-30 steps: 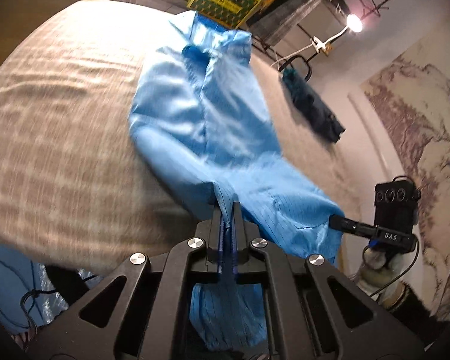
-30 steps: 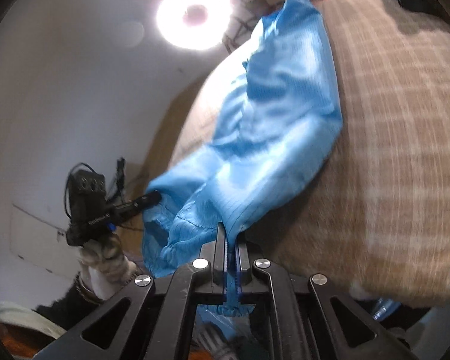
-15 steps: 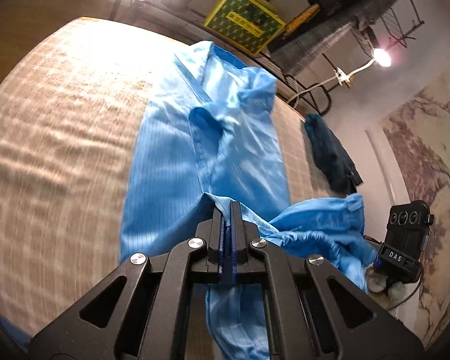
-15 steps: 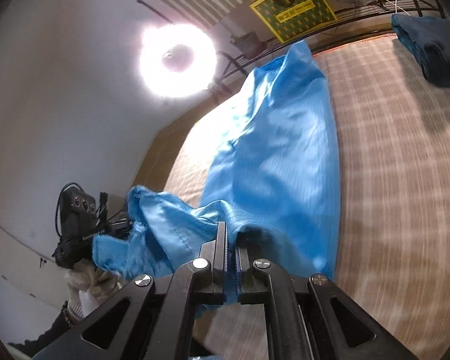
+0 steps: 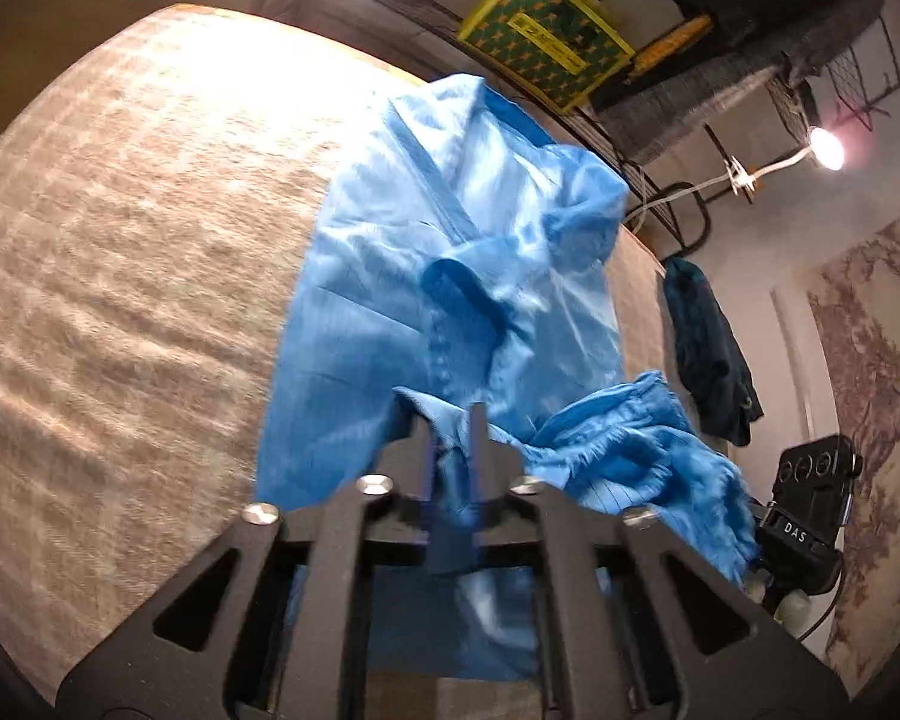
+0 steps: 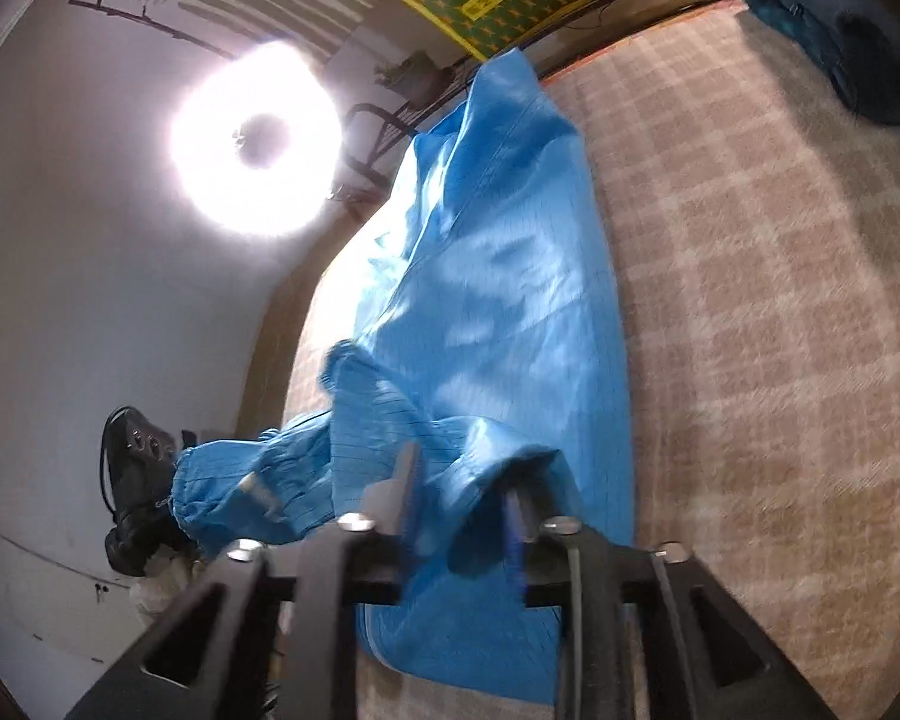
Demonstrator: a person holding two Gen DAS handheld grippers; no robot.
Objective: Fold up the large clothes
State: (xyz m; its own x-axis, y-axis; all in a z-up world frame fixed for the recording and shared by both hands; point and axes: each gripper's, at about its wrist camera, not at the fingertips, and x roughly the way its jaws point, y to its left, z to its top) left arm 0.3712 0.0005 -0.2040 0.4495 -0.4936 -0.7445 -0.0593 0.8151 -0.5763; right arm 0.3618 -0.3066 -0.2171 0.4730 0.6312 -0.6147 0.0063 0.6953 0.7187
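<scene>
Both grippers have parted their fingers within the last half second: the right gripper [image 6: 459,498] now gapes wide, the left gripper [image 5: 450,438] slightly, cloth between each pair. The blue shirt [image 5: 450,276], a second ago trailing over the bed's [image 5: 120,300] near edge, now lies farther onto it.

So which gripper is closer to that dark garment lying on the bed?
Right. The right gripper is on the side of the blue shirt toward the dark garment; the left gripper is across the shirt, farther away.
</scene>
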